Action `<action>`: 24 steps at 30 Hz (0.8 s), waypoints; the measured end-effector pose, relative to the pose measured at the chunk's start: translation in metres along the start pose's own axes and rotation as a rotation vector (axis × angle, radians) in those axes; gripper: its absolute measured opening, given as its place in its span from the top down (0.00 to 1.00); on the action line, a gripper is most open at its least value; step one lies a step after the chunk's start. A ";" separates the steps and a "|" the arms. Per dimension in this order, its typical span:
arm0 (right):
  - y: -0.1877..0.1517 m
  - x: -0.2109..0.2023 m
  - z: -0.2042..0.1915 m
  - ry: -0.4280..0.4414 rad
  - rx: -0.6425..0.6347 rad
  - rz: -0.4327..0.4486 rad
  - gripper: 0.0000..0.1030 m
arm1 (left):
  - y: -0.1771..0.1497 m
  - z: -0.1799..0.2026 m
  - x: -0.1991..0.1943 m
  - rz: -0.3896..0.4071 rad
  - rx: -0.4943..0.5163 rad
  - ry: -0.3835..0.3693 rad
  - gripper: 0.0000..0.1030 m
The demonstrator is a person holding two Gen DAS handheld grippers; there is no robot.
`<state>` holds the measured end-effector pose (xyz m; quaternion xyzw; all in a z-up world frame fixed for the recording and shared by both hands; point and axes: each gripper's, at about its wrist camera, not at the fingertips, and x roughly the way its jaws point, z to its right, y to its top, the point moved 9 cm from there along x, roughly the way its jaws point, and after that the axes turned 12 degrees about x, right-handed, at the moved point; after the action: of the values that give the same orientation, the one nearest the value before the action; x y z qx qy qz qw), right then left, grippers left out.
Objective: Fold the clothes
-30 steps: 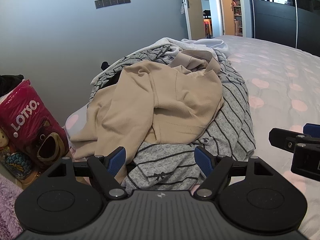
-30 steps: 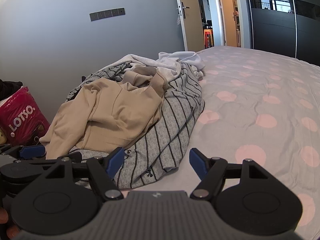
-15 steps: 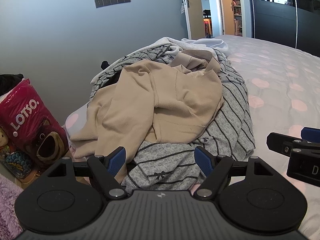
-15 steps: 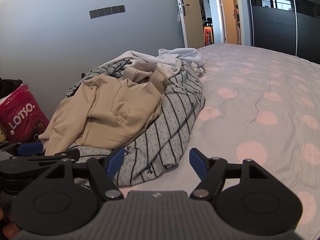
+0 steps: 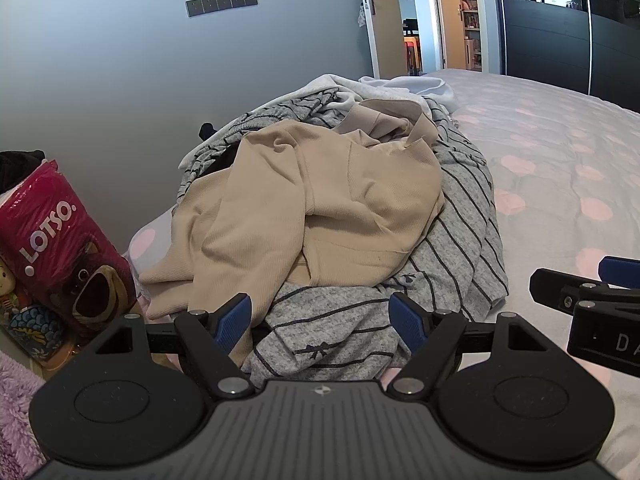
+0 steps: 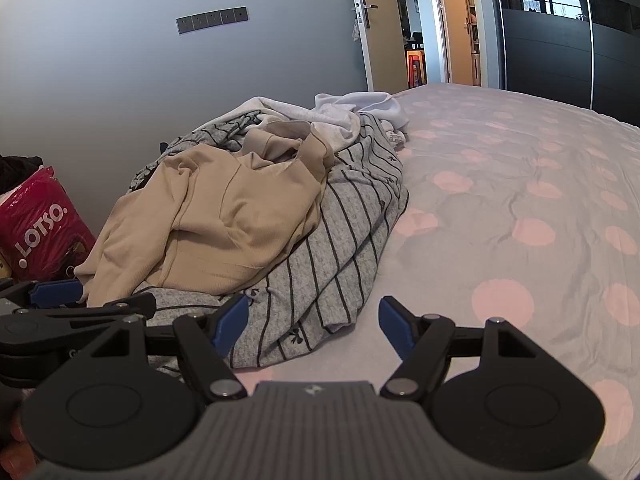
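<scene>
Left gripper (image 5: 320, 316) sits nearest in its own view, jaws spread wide, blue pads (image 5: 234, 316) apart with nothing between them; the near hem of a grey striped garment (image 5: 332, 336) lies just beyond and partly behind the fingers, so contact cannot be judged. Right gripper (image 6: 312, 320) likewise released, jaws wide, hovering over the near edge of the bed (image 6: 520, 184), with the striped garment's (image 6: 340, 240) near corner just left of centre between the pads. In the left view the right gripper (image 5: 588, 292) enters at the right edge, cut off by the frame. In the right view the left gripper (image 6: 72, 304) pokes in at lower left, its body mostly hidden behind the right tool's housing. Beyond the tools, the clothes pile rests on the left part of the bed: a beige top (image 5: 320, 200) crumpled on top of the striped garment, sleeves folded under so its outline is hard to read. Something dark (image 5: 224, 160) shows under the beige top's far left side, too buried to identify. Farther back, a white garment (image 5: 404, 88) lies bunched at the far end of the pile, partly hidden behind the beige collar. Left of the bed, a pink LOTSO bag (image 5: 52, 236) stands near the wall, its base cut by the gripper body. Far off, a wall switch strip (image 5: 222, 1), an open door (image 5: 374, 20) and dark wardrobe panels (image 5: 560, 28).
</scene>
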<state>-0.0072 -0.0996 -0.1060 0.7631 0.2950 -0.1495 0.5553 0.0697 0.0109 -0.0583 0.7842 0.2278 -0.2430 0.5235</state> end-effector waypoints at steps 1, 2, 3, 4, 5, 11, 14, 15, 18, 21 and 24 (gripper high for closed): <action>0.000 0.000 0.000 0.000 0.000 0.000 0.28 | 0.000 0.000 0.000 0.000 0.001 0.000 0.27; 0.000 0.000 0.000 0.000 0.000 0.000 0.28 | 0.000 0.000 0.000 -0.001 0.001 0.000 0.27; 0.000 0.000 0.000 0.000 0.000 -0.001 0.28 | 0.000 0.000 0.001 -0.002 0.001 0.000 0.27; 0.000 0.001 0.000 0.000 0.001 -0.002 0.28 | -0.001 0.000 0.001 -0.003 0.000 0.000 0.27; -0.001 0.001 0.000 -0.001 0.001 -0.003 0.28 | -0.001 0.000 0.001 -0.004 0.000 0.000 0.27; -0.003 0.003 0.000 -0.005 -0.002 -0.012 0.28 | -0.002 0.000 0.004 -0.014 0.005 -0.002 0.27; -0.003 0.002 0.002 -0.011 -0.004 -0.010 0.28 | -0.001 -0.002 0.011 -0.030 0.015 0.005 0.27; -0.002 0.002 0.002 -0.013 -0.003 -0.010 0.28 | -0.001 -0.004 0.014 -0.035 0.015 0.005 0.27; -0.002 0.002 0.005 -0.020 0.000 -0.013 0.28 | 0.002 -0.009 0.023 -0.047 0.001 -0.008 0.27; 0.000 0.002 0.009 -0.039 -0.006 -0.017 0.28 | 0.008 -0.016 0.035 -0.061 -0.006 -0.011 0.27; 0.004 0.003 0.011 -0.065 -0.024 -0.015 0.28 | 0.013 -0.024 0.048 -0.083 0.009 -0.004 0.27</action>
<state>-0.0013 -0.1101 -0.1087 0.7487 0.2841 -0.1747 0.5728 0.1186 0.0339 -0.0703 0.7761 0.2578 -0.2670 0.5099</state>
